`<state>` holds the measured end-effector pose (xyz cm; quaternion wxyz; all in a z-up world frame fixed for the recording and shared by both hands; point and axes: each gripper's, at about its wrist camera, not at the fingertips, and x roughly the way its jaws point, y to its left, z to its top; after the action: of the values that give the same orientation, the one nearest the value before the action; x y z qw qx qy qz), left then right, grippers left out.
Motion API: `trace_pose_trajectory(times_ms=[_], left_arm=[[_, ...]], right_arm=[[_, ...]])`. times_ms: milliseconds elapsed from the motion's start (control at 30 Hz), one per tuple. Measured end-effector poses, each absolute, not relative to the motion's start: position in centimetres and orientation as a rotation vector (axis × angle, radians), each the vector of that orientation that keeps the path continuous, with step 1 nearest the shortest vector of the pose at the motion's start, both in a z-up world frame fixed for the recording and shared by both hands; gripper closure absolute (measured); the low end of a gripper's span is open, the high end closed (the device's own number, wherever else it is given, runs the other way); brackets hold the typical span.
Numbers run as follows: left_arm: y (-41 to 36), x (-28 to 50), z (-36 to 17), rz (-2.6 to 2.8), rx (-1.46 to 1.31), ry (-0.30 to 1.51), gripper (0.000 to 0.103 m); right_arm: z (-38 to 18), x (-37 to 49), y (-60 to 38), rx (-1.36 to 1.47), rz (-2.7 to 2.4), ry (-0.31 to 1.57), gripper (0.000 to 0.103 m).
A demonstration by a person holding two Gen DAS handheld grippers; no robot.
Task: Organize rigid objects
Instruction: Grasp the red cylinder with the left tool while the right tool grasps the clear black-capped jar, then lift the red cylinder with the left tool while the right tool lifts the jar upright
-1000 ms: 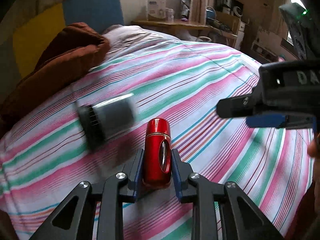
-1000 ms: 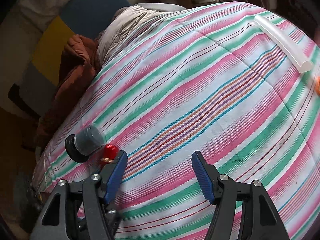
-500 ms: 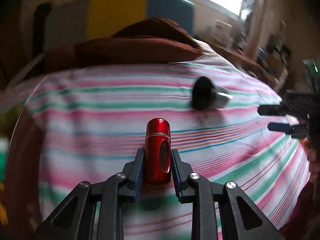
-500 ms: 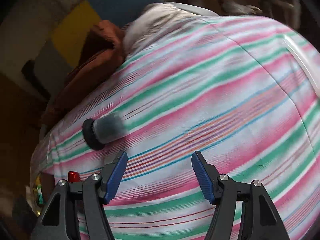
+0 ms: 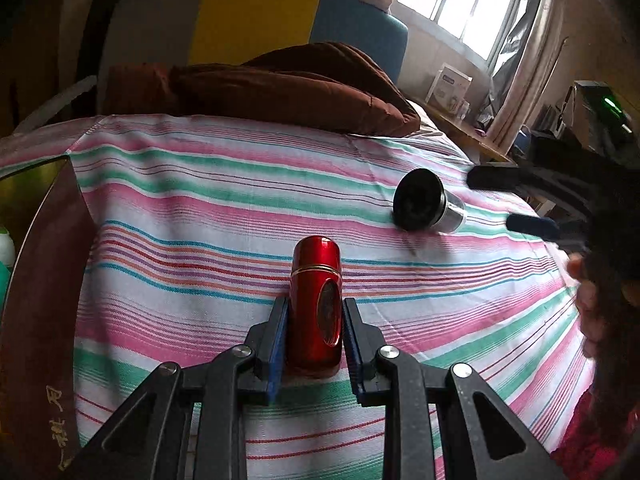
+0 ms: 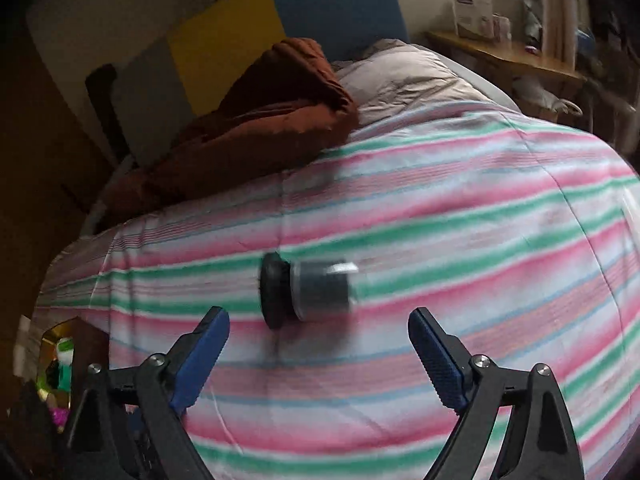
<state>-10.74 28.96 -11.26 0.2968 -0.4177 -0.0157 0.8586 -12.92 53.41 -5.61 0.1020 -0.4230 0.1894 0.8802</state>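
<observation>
My left gripper (image 5: 314,334) is shut on a small red metal cylinder (image 5: 316,300) with a gold band, held above the striped bedspread (image 5: 200,216). A grey jar with a black lid (image 5: 426,204) lies on its side on the bedspread, ahead and to the right. In the right wrist view the same jar (image 6: 306,290) lies blurred just ahead of my right gripper (image 6: 320,356), which is open and empty, its jaws wide apart. The right gripper also shows at the right edge of the left wrist view (image 5: 520,204).
A brown cushion (image 5: 280,92) lies at the head of the bed, with a pale pillow (image 6: 400,76) beside it. A dark reddish-brown box (image 5: 40,280) stands off the bed's left edge. A wooden shelf with a white box (image 6: 472,8) is at the far right.
My left gripper has swung left with the red cylinder toward the bed's left edge. My right gripper has moved toward the grey jar, which now lies centred just ahead of its jaws.
</observation>
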Motion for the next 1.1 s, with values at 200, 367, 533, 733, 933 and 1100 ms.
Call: trace_pose_trajectory(times_ms=[200,367,533,733,933,1100], left_arm=[[28.9,-10.8,-11.4,2.280,-1.107,-0.050,0.078],[28.8,-10.9,-11.5,2.271,-1.102,-0.071,0.078],[28.5,-11.0,-11.5,2.260,-1.103,-0.097,0.078],[28.5,-11.1,-11.5,2.261,-1.102,-0.096,0.078],[28.4,-11.2,-11.5,2.257,-1.103,-0.101,0.078],[28.4,-11.2,-11.6,2.255,-1.103,-0.105,0.078]], right_arm=[[-8.0,-15.6,55.1,-1.275,2.498,0.804,0.010],[-9.7,-15.8,55.9,-1.314,2.468,0.957,0.028],[-8.8,-15.2,54.5,-1.339,2.558,0.753,0.030],[-6.0,-12.8,50.9,-1.301,2.576,-0.021,0.030],[-7.5,-11.1,48.0,-1.348,2.535,-0.361,0.026],[-6.1,-9.7,47.4,-1.306,2.702,-0.204,0.013]])
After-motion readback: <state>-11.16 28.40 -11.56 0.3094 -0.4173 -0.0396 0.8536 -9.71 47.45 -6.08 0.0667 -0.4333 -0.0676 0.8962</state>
